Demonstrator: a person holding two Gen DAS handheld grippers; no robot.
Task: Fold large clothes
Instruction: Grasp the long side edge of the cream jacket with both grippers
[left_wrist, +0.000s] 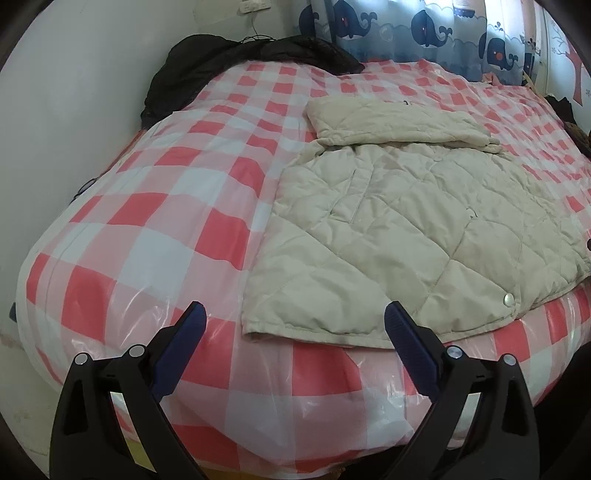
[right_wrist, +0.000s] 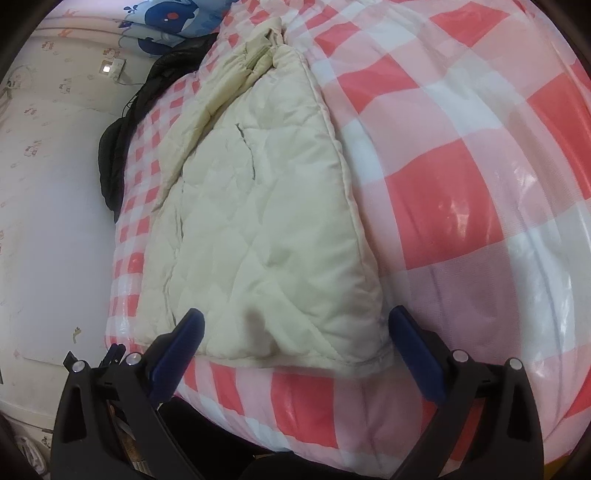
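Now, step: the coat looks partly folded, and both grippers seem ready to take its near edge for the next fold.
Coat: the big cream quilted coat (left_wrist: 417, 221) lies flat on the bed (left_wrist: 147, 206), on the right half in the left wrist view, with its near hem right at the near edge of the bed.
Top part: one puffy piece (left_wrist: 395, 122), maybe a sleeve or hood, lies folded across the far end of the coat.
Snap: a shiny round snap button (left_wrist: 509, 299) sits near the near right corner.
Left gripper: the left gripper (left_wrist: 295, 321) is wide open and holds nothing; the near left corner of the coat (left_wrist: 255, 325) shows between its fingers, a bit above them.
Right gripper: the right gripper (right_wrist: 295, 325) is wide open too, empty, with the near hem (right_wrist: 295, 354) sitting between its two blue fingers.
Other things: a dark jacket (left_wrist: 255, 55) is bunched at the far left of the bed, by the whale curtain (left_wrist: 424, 26); it is well apart from the coat.
How to do it well: I think each gripper should pinch a near corner through all the layers, not just the top one.
Next: lift both corners at the same height, carry them far, and lay the hem down straight.
Watch out: the bed cover looks shiny and slippery, so the coat could slide if it is dragged.
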